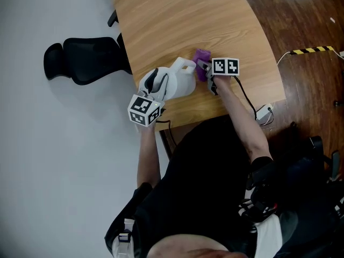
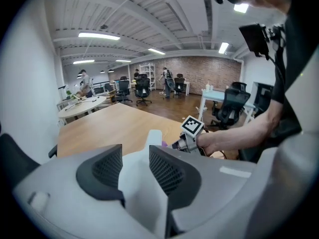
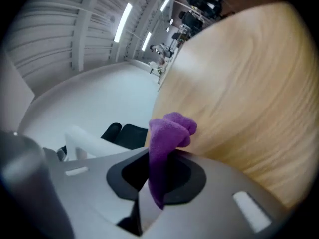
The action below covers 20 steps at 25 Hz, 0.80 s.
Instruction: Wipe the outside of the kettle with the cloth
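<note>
- Our left gripper [image 2: 134, 169] is clamped narrowly on the handle [image 2: 142, 188] of the white kettle [image 1: 181, 80], and the handle fills the gap between its pads.
- The kettle stands on the wooden table [image 1: 177, 20], near the edge closest to us.
- Our right gripper [image 3: 157, 176] pinches the purple cloth [image 3: 168, 131], whose loose end bunches beyond the jaws.
- In the head view the cloth is just beside the kettle; we cannot tell whether they touch.
</note>
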### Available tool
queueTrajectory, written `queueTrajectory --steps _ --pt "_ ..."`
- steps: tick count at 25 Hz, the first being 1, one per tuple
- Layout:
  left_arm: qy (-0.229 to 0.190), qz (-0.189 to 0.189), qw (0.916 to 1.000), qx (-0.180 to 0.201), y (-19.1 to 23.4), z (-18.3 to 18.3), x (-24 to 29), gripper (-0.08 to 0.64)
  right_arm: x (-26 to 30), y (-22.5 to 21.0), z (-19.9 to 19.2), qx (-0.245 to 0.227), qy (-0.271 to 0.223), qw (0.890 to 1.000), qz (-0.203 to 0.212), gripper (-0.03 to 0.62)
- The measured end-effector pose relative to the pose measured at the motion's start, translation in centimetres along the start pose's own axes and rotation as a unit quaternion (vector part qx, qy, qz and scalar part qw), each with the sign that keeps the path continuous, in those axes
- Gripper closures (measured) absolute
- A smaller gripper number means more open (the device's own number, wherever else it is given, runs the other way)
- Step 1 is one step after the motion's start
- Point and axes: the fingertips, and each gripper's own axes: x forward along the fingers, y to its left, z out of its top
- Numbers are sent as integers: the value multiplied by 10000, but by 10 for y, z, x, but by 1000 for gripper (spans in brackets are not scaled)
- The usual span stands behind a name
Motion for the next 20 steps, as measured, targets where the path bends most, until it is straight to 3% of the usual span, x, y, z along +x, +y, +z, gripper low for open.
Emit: queueTrajectory --steps 3,6,9,12,13,17,19,20 --pt "-299 340 9971 -610 0 2 -31 543 -11 67 54 -686 -604 9919 884 543" --pt "-146 526 9917 -1166 -11 -35 -43 543 1 116 48 -844 -33 9792 1843 541" --pt "-391 842 9832 -1572 -3 -53 -43 543 11 121 32 -720 486 9756 2017 541" --pt "-974 1083 9688 -2006 25 -45 -46 543 10 117 30 -358 512 9778 2001 541" --pt "-1043 1107 9678 -2007 34 -44 -46 543 9 117 26 -290 464 9788 1972 543" --pt "-834 819 9818 -1495 56 -55 -45 543 -9 107 -2 201 -29 9802 1970 543" --pt "-765 699 9843 -1432 61 -46 -46 543 -31 108 2 369 -559 9755 2095 543" --pt "-750 737 9862 -1281 60 -34 -47 543 -47 120 13 300 -909 9681 2317 543"
